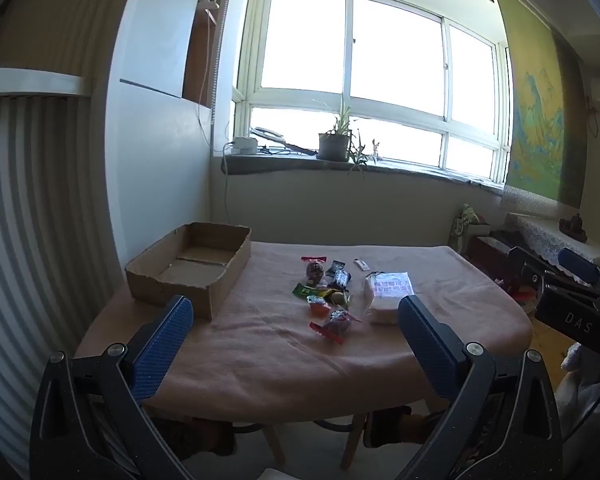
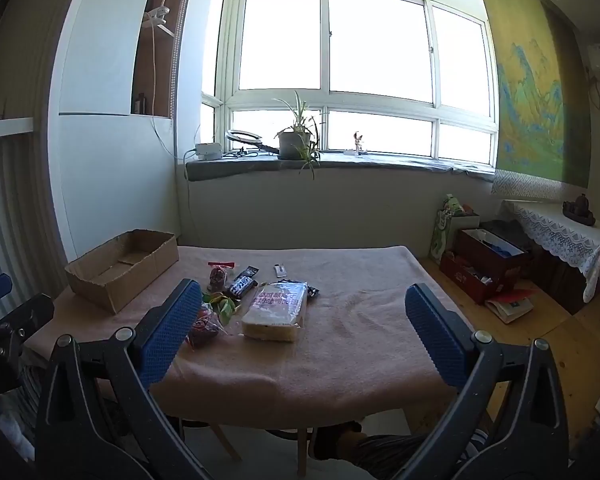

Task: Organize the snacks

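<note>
Pink cloth covers the surface below a bright window; small wrapped snacks lie clustered mid-surface, touching one another, a clear bag of pale wafers just right of them. An open cardboard box sits at the left edge, apart from the cluster. Left tool and right tool both hover at the near edge, jaws spread wide, pinching nothing.

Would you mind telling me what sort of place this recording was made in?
Most likely a room in a home: a cloth-covered table under a big window, a potted plant on the sill, and a landscape wall hanging.
</note>
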The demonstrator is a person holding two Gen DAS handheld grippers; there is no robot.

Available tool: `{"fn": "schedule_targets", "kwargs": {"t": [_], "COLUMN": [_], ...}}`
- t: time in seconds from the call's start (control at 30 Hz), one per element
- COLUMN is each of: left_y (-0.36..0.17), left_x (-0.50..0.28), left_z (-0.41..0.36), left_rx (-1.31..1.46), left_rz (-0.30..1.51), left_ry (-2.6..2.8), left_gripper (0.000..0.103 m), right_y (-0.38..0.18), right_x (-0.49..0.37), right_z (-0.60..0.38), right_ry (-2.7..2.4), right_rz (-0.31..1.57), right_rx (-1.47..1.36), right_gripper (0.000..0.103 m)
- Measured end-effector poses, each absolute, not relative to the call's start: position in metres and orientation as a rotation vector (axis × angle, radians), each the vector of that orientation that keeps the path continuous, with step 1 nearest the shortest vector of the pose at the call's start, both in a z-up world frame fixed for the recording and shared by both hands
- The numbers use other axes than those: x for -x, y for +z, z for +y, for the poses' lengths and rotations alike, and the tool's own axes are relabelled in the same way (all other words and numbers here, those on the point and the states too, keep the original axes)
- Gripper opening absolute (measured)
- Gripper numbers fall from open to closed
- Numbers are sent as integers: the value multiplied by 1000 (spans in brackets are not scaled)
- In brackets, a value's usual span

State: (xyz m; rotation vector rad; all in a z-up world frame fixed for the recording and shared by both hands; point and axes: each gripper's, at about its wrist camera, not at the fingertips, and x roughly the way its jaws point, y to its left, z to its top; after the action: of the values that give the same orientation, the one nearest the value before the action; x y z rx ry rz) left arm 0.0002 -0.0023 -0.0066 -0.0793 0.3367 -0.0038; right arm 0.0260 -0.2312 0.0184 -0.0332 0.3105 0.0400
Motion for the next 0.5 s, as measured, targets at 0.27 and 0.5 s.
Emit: {"fn": "schedule_targets", "kwargs": {"t": [0.27, 0.5], "left_y": [-4, -4], "left_x": [1, 1], "left_z": [-5, -8], "left_rx": [73, 71], "left_rz": [334, 336], "left_ry": [-11, -16], "left_gripper": [102, 102], "right_y": [19, 21], "right_x": [-25, -24], "right_z": [-232, -233], "right_ry": [37, 38], "right_rz": [307, 305], "right_rx": [35, 36], "right_gripper": [103, 103]}}
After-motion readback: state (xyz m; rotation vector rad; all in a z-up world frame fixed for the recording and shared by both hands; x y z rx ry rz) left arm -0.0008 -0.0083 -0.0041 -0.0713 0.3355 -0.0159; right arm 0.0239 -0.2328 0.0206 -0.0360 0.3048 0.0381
